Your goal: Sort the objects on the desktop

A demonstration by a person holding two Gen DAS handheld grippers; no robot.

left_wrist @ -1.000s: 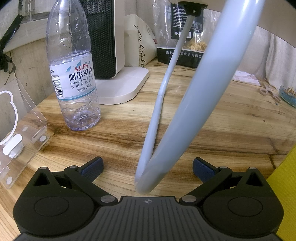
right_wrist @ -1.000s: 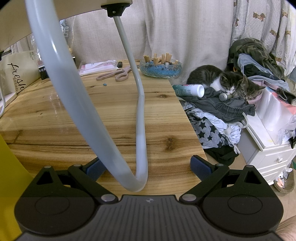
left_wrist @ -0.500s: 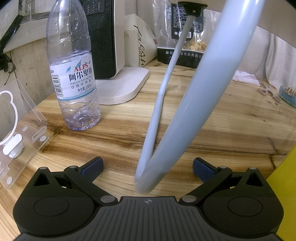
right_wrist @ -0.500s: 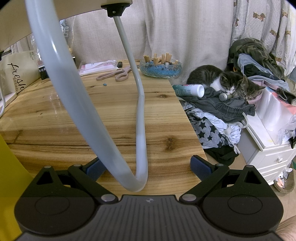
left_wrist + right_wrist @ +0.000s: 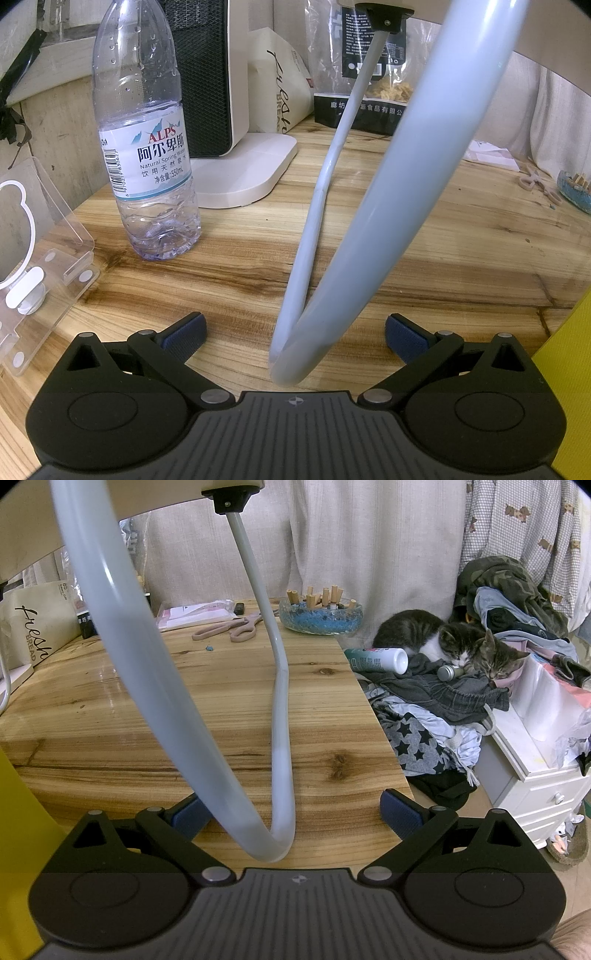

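Water bottle on table, heater behind, scissors left of ashtray

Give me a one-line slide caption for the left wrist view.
Open left claw hovers over the wooden desk, a looping white cable ahead, a water bottle standing to its left.

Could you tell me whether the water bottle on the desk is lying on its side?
No, the water bottle stands upright on the wooden desk, beside the white heater base.
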